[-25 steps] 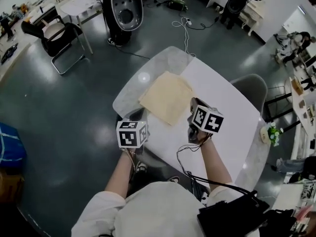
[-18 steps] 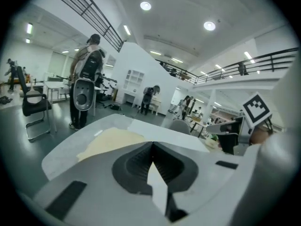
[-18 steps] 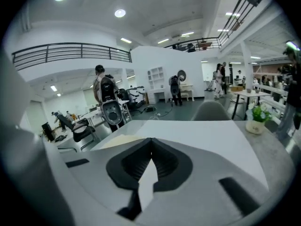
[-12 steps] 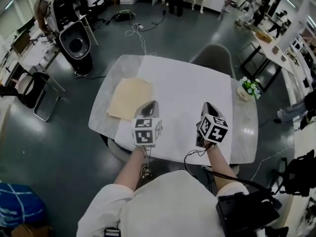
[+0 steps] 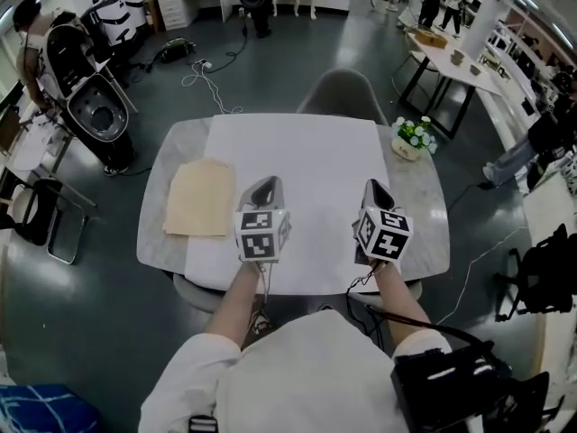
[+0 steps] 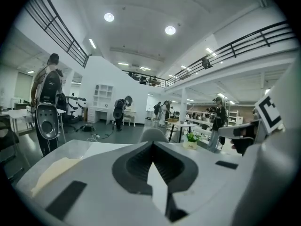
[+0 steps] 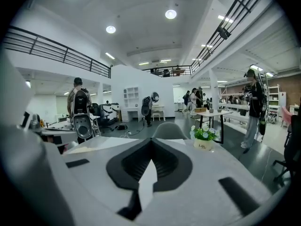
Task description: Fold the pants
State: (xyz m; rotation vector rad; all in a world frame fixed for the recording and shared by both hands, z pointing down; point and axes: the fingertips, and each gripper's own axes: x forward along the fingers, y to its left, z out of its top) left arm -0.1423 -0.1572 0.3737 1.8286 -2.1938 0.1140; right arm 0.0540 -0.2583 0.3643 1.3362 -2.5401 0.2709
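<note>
In the head view, the pants (image 5: pixel 200 210) lie as a flat, tan, soft-looking rectangle at the left of the tabletop (image 5: pixel 431 224). They rest partly on the smooth white sheet (image 5: pixel 306 156), well apart from both claws. Your left claw (image 5: pixel 264 188) and right claw (image 5: pixel 374 192) hover over the sheet.

I judge the folding done, or nearly. Any further fold calls for reaching left and opening up.

In the left gripper view, that claw is pressed together on nothing.

In the right gripper view, that claw is likewise closed and empty. The pale strip at left is probably the pants.
</note>
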